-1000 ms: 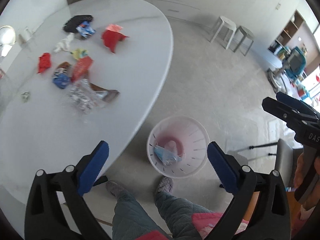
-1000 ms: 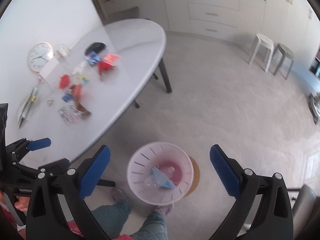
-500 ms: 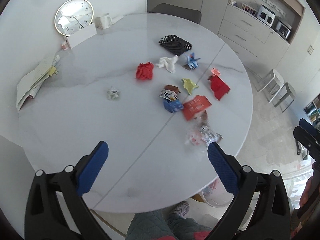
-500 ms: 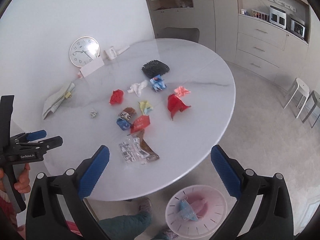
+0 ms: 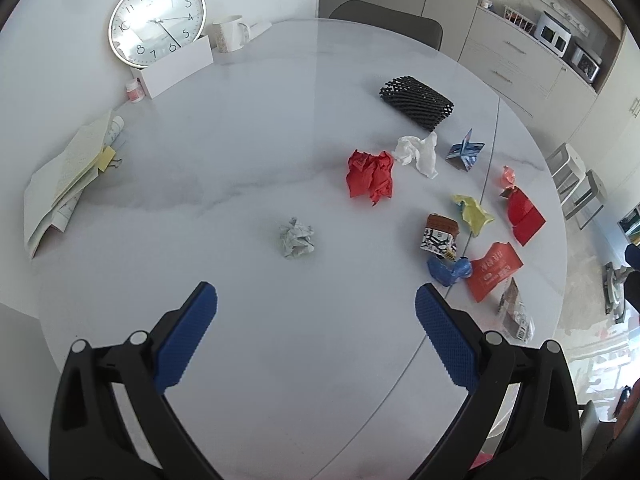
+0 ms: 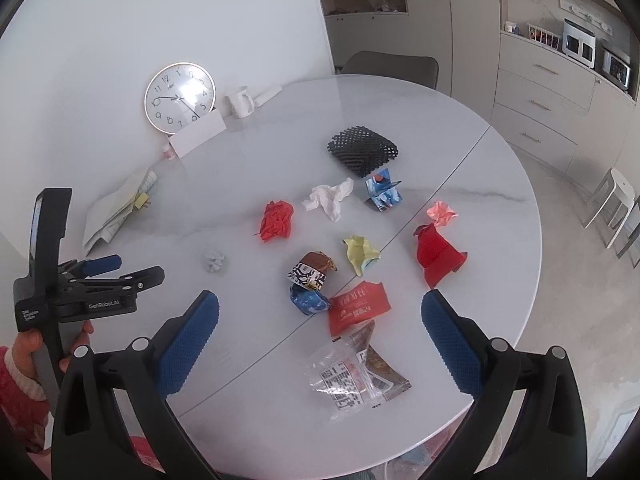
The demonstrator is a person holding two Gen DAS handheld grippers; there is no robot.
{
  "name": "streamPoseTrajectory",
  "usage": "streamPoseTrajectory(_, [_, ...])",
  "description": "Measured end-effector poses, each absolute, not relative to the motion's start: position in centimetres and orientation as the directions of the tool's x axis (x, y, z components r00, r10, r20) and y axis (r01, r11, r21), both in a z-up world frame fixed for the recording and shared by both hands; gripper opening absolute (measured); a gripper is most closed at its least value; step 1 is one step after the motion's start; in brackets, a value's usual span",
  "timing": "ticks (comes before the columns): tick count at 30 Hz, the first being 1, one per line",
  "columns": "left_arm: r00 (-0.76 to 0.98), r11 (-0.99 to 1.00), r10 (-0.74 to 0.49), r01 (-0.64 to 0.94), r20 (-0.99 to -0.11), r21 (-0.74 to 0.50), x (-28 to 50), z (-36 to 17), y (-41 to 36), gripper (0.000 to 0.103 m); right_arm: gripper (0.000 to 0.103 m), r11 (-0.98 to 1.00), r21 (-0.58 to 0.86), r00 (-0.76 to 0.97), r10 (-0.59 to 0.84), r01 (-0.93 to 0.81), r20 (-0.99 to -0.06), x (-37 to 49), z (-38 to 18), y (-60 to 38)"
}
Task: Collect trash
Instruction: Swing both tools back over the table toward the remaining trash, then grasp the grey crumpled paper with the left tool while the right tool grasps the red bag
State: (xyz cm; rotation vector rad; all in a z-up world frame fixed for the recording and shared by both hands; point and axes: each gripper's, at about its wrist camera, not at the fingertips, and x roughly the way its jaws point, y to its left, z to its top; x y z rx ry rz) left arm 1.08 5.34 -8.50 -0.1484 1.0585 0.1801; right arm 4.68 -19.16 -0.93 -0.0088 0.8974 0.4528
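Both grippers, left (image 5: 316,304) and right (image 6: 320,312), hang wide open and empty over the white round table (image 5: 248,152). Near its right edge lies a clear crinkly plastic wrapper (image 6: 352,376): light, limp, slippery; pinch a bunched fold. Left, a small grey crumpled paper ball (image 5: 296,237) should squash easily.

Counter (image 5: 248,152): white with faint grey veining. Left gripper (image 5: 316,308) and right gripper (image 6: 320,316): black frames, blue cross-hatched pads. Mesh sleeve (image 6: 363,150): black, open diamond net. Crumpled paper (image 5: 370,176): red. Tissue (image 6: 329,198): white. Small paper ball (image 5: 296,237): pale grey. Folded wrapper (image 6: 382,195): blue with a red patch. Yellow scrap (image 6: 360,253): pale yellow. Sachet (image 6: 358,306): red, white lettering. Carton (image 6: 310,269): brown top, black-and-white print. Clock (image 5: 157,20): white face, silver rim.
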Motion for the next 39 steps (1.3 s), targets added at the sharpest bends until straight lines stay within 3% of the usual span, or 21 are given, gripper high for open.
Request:
streamPoseTrajectory(4, [0.467, 0.975, 0.077, -0.218, -0.881, -0.03, 3.1, -10.7, 6.5, 0.093, 0.101, 0.9, 0.182, 0.512, 0.381, -0.396, -0.77, 6.4, -1.5, -17.7])
streamPoseTrajectory(8, [0.427, 0.973, 0.075, -0.228, -0.901, -0.028, 5.4, -13.3, 7.3, 0.078, 0.101, 0.897, 0.177, 0.487, 0.375, -0.404, -0.788, 8.7, -2.0, -16.8])
streamPoseTrajectory(15, [0.364, 0.973, 0.076, -0.229, -0.928, -0.01, 9.3, -17.7, 7.7, 0.068, 0.101, 0.891, 0.178, 0.445, 0.372, -0.418, -0.815, 13.1, -3.4, -15.2])
streamPoseTrajectory(20, [0.307, 0.97, 0.072, -0.245, -0.949, -0.006, 11.1, -20.2, 8.4, 0.053, 0.101, 0.881, 0.182, 0.404, 0.372, -0.436, -0.835, 15.3, -4.8, -13.8])
streamPoseTrajectory(29, [0.3, 0.961, 0.057, -0.275, -0.952, -0.029, 11.6, -20.7, 9.2, 0.031, 0.101, 0.853, 0.179, 0.337, 0.375, -0.49, -0.864, 18.2, -7.3, -10.1])
streamPoseTrajectory(39, [0.351, 0.945, 0.069, -0.322, -0.934, -0.052, 9.4, -16.7, 10.6, 0.03, 0.101, 0.85, 0.252, 0.224, 0.387, -0.462, -0.894, 22.6, -13.1, -4.7])
